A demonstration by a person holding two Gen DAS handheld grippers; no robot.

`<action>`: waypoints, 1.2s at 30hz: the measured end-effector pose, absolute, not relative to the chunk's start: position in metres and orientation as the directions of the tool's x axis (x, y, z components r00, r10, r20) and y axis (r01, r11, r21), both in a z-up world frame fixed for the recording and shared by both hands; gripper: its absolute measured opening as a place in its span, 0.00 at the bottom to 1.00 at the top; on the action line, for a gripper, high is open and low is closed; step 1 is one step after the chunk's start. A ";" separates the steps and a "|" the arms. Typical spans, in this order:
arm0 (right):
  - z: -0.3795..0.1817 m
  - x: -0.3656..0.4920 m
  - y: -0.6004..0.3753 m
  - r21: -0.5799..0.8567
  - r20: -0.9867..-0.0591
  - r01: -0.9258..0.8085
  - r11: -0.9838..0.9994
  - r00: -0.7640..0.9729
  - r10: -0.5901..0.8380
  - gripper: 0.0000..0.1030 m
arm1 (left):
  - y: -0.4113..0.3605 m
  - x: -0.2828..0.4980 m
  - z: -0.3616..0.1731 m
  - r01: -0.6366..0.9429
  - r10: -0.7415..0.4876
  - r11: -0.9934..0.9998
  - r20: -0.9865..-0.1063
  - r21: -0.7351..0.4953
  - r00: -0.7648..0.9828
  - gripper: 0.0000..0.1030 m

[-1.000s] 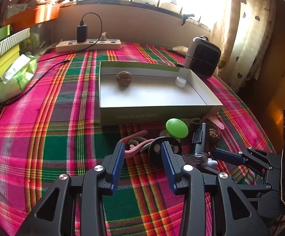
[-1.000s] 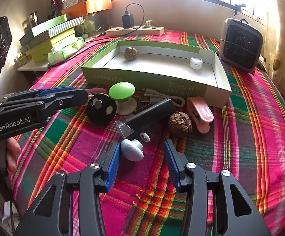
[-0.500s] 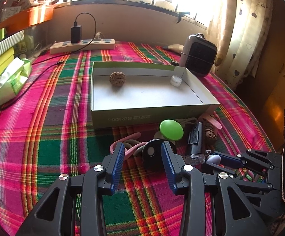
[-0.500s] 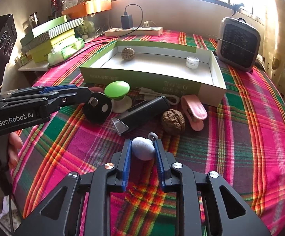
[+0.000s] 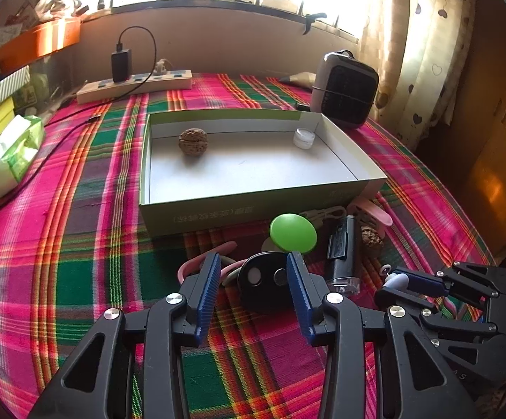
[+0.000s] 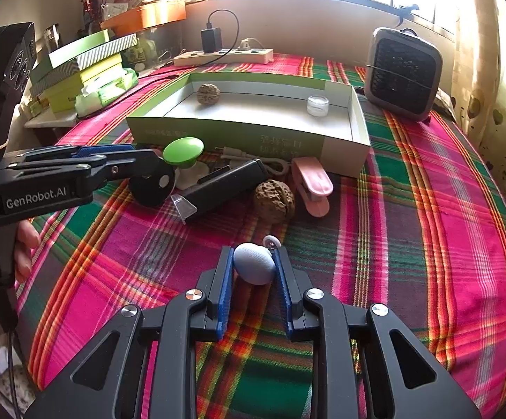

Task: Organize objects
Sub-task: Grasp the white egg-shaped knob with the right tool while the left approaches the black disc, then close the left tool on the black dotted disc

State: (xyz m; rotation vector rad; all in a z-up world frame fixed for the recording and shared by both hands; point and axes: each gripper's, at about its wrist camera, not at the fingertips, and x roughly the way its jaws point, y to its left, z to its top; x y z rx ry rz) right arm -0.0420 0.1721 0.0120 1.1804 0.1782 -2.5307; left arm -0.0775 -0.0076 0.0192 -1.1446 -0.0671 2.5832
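Note:
My right gripper [image 6: 254,262] is shut on a pale blue egg-shaped object [image 6: 254,264] with a small white wheel, held just above the plaid cloth; it also shows in the left wrist view [image 5: 397,281]. My left gripper [image 5: 251,281] is open, its fingers on either side of a black round disc [image 5: 265,284], not closed on it. An open green-and-white box [image 5: 218,214] holds a walnut [image 5: 192,140] and a small clear jar [image 5: 303,138]. In front of the box lie a green knob [image 5: 292,233], a black lighter-like device [image 5: 342,248], a second walnut [image 6: 274,201] and a pink clip [image 6: 311,181].
A grey heater [image 6: 403,73] stands at the back right. A power strip with a charger [image 5: 134,83] lies at the back. Stacked boxes and a tissue pack [image 6: 104,89] sit at the left edge. A pink cord [image 5: 202,262] lies by the left finger.
My right gripper closed on the blue egg-shaped object and lifted it slightly. My left gripper moved forward so the black disc sits between its open fingers.

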 end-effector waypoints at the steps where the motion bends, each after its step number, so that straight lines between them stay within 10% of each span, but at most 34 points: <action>1: 0.012 -0.042 0.173 0.031 -0.762 0.356 -0.934 -0.597 -0.252 0.24 | -0.006 -0.077 0.019 -0.271 0.300 -0.949 -0.715 -0.159 -0.632 0.37; 36: 0.013 -0.040 0.188 0.035 -0.753 0.330 -0.943 -0.612 -0.242 0.24 | 0.016 -0.075 0.012 -0.253 0.258 -0.960 -0.747 -0.123 -0.613 0.28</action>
